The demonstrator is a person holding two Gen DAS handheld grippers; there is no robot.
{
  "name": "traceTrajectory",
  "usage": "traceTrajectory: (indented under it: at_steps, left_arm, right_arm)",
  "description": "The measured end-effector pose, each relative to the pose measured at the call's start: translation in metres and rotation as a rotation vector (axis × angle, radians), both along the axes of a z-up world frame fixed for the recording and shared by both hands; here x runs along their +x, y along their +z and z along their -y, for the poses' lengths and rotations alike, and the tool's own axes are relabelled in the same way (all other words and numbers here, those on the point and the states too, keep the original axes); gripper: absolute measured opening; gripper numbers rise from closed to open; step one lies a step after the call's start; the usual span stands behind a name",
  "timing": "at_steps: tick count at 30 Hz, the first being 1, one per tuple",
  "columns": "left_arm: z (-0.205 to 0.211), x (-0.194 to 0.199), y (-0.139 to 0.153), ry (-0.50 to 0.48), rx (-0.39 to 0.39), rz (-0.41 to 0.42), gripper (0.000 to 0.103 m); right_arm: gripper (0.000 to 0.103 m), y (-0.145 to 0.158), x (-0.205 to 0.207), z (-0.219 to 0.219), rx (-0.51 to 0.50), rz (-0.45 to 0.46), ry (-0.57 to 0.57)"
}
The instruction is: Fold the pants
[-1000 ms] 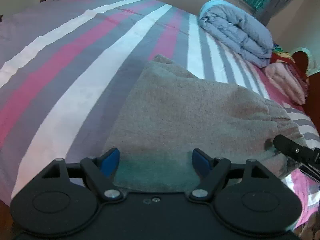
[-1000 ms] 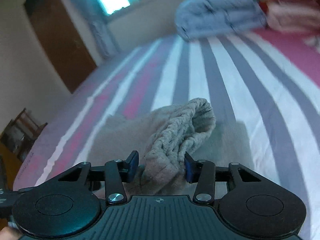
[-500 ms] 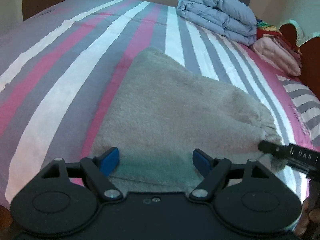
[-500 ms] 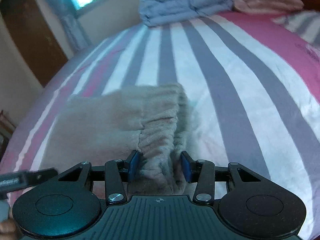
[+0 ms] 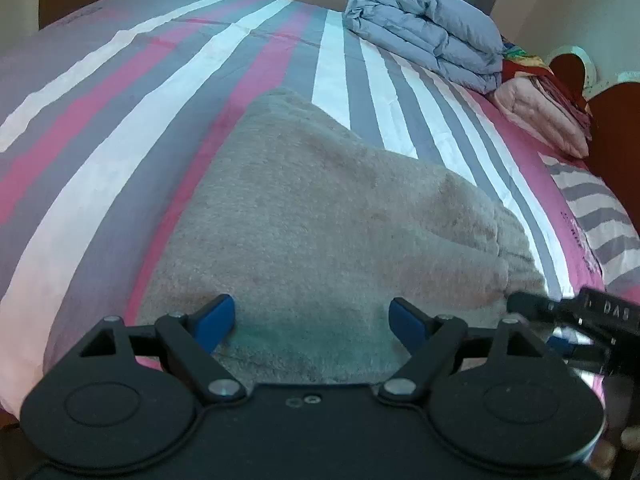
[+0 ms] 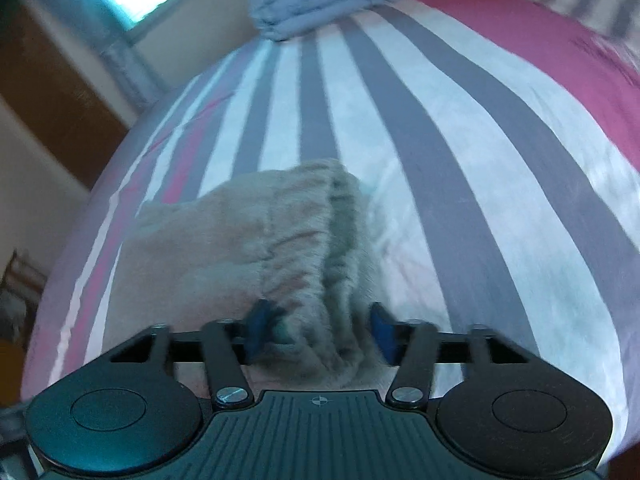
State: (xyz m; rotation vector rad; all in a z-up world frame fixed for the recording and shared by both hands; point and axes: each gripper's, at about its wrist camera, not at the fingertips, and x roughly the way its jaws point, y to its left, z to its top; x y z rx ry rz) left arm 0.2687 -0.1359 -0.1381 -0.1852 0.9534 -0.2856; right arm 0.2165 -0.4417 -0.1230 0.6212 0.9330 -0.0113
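Note:
The grey-beige fleece pants (image 5: 328, 216) lie folded flat on the striped bed. In the left wrist view my left gripper (image 5: 312, 322) is open, its blue pads on either side of the near edge of the pants, holding nothing. In the right wrist view the pants (image 6: 248, 236) lie ahead with their ribbed waistband edge (image 6: 340, 248) on the right. My right gripper (image 6: 318, 330) is open around that waistband edge, and its pads stand apart from the cloth. The right gripper's tip (image 5: 560, 312) shows at the right of the left wrist view.
The bed sheet (image 5: 120, 152) has pink, grey and white stripes. A folded blue-grey duvet (image 5: 424, 36) lies at the far end, with a folded pink blanket (image 5: 540, 116) beside it. A wooden headboard (image 5: 616, 136) stands at the right. A brown door (image 6: 48, 104) is at the left.
My right gripper lowered the bunched waistband onto the bed and opened, releasing it. The pants now lie flat. The left gripper stayed open at the near edge.

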Motion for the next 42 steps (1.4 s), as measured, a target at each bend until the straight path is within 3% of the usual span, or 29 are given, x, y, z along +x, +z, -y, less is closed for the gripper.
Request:
traceTrajectory:
  at_steps: [5, 9, 11, 14, 19, 22, 24, 26, 28, 31, 36, 42]
  left_arm:
    - [0.002, -0.001, -0.001, -0.002, 0.005, 0.006, 0.077]
    - [0.002, -0.001, -0.001, 0.002, 0.005, 0.008, 0.077]
    - [0.001, -0.002, -0.001, 0.001, -0.011, 0.006, 0.077]
    - [0.002, -0.002, -0.001, 0.006, -0.010, 0.003, 0.077]
    - [0.002, -0.003, 0.000, 0.007, -0.041, 0.009, 0.077]
    - [0.006, -0.003, -0.003, -0.015, -0.067, -0.010, 0.078]
    - [0.014, -0.004, -0.007, -0.038, -0.033, -0.005, 0.078]
    - [0.021, -0.006, -0.009, -0.066, 0.009, 0.010, 0.078]
    - [0.019, -0.006, -0.006, -0.072, 0.012, 0.011, 0.078]
    - [0.010, 0.000, -0.001, -0.047, -0.023, -0.017, 0.077]
    - [0.004, 0.004, 0.006, -0.019, 0.010, -0.002, 0.077]
    - [0.003, 0.013, 0.020, -0.024, 0.051, 0.044, 0.077]
  right_arm:
    - [0.071, -0.003, -0.006, 0.005, 0.132, -0.043, -0.035]
    - [0.068, -0.002, 0.000, -0.007, 0.216, -0.064, -0.002]
    - [0.048, -0.004, 0.001, -0.012, 0.185, -0.054, -0.010]
    - [0.042, 0.003, -0.001, -0.019, 0.135, 0.005, -0.013]
    - [0.040, 0.045, -0.009, -0.039, -0.023, 0.188, 0.081]
    - [0.040, 0.044, -0.011, -0.035, -0.045, 0.175, 0.088]
    - [0.040, 0.028, -0.012, -0.029, -0.105, 0.129, 0.063]
    - [0.041, -0.002, -0.007, -0.023, -0.100, 0.002, 0.045]
    - [0.044, -0.008, -0.009, -0.021, -0.079, -0.005, 0.027]
    - [0.072, 0.017, -0.015, -0.022, -0.137, 0.022, -0.008]
    - [0.072, 0.051, -0.021, -0.024, -0.215, 0.144, -0.020]
    - [0.072, 0.062, 0.009, -0.063, -0.270, 0.213, 0.100]
